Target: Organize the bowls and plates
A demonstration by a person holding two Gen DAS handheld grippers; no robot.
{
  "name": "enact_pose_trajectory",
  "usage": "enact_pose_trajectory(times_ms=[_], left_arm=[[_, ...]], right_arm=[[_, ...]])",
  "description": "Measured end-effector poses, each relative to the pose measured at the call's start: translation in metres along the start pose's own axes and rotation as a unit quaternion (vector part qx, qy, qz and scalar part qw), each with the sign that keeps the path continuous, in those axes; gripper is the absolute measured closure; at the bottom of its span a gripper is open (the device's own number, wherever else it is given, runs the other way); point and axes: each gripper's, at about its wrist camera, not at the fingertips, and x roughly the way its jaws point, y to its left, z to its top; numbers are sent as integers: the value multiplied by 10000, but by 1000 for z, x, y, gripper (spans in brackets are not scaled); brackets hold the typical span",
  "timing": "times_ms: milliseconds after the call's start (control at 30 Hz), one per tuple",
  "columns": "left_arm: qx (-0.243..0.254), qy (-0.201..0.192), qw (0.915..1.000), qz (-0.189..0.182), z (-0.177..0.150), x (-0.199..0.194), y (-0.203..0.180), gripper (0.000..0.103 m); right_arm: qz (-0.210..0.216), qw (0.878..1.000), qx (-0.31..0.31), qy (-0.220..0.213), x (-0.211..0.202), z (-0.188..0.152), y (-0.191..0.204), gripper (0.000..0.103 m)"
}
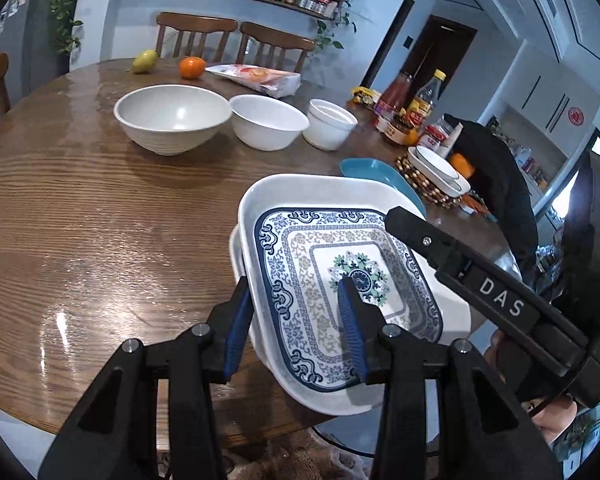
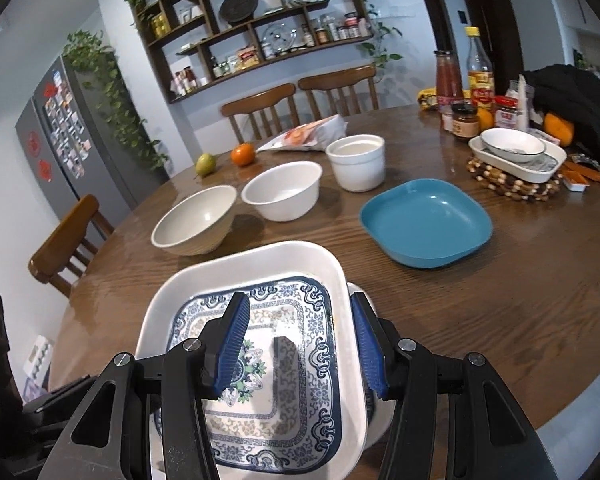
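A white square plate with a blue pattern (image 1: pixel 332 264) (image 2: pixel 268 320) sits on another white plate at the table's near edge. My left gripper (image 1: pixel 296 320) is open, its fingers straddling the patterned plate's left rim. My right gripper (image 2: pixel 300 344) is open, its fingers straddling the plate's right rim; its black body shows in the left wrist view (image 1: pixel 480 280). A blue square plate (image 2: pixel 426 224) (image 1: pixel 380 176) lies further right. Three white bowls stand in a row: a large one (image 1: pixel 172 118) (image 2: pixel 196 220), a medium one (image 1: pixel 268 120) (image 2: pixel 282 190), a small deep one (image 1: pixel 330 122) (image 2: pixel 356 160).
A white oval bowl in a white rectangular dish (image 2: pixel 516 150) (image 1: pixel 440 168) sits on a beaded trivet. Sauce bottles and jars (image 2: pixel 468 84), a pear (image 2: pixel 205 164), an orange (image 2: pixel 243 154), a snack bag (image 2: pixel 308 134) are at the back of the wooden table (image 1: pixel 80 220). Chairs surround it.
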Motion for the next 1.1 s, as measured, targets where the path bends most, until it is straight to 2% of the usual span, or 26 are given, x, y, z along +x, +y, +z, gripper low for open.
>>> enact_pose_trajectory(times_ms=[567,1100], left_arm=[[179,292,9994,-27,-4,24,-19,63],[187,508,9985,-23,-7,35,-21,62]], right_arm=[[-252,9993,258,124,10,-8,-31,49],[-413,9986,250,235,20,-12,-38,49]])
